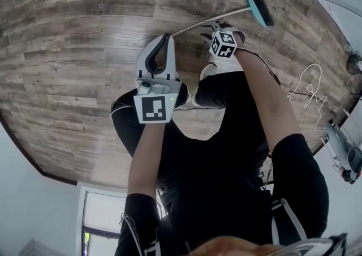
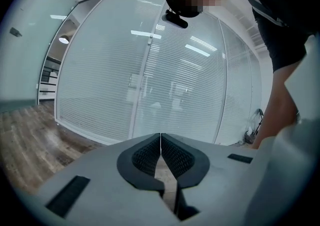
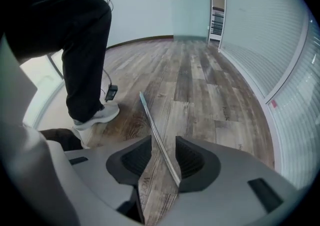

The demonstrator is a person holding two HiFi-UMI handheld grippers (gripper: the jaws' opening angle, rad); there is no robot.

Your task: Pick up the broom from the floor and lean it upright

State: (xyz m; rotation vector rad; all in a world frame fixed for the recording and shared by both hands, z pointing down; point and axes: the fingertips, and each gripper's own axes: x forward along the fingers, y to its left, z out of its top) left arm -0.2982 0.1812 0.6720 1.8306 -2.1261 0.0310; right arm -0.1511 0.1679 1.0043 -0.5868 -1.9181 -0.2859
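Your right gripper is released: its two dark pads stand apart, and the thin metal handle of the broom runs slantwise through the gap between them. The pads are not pressing on it. In the head view that right gripper points steeply down at the floor, right over the handle. The broom lies flat on the wood planks. Its teal brush head is at the far end, up and to the right of your hand, and the handle runs back towards the left gripper.

Your left gripper is clenched, with the ribbed pads meeting edge to edge and nothing between them. In the head view the left gripper is held just beside the near end of the handle, not touching it. It looks out nearly level at a glass wall with blinds.

Past the right gripper, your white shoe stands on the floor to the left of the handle, with a small black device on a wire close by. A loose white cable lies well off to the right.
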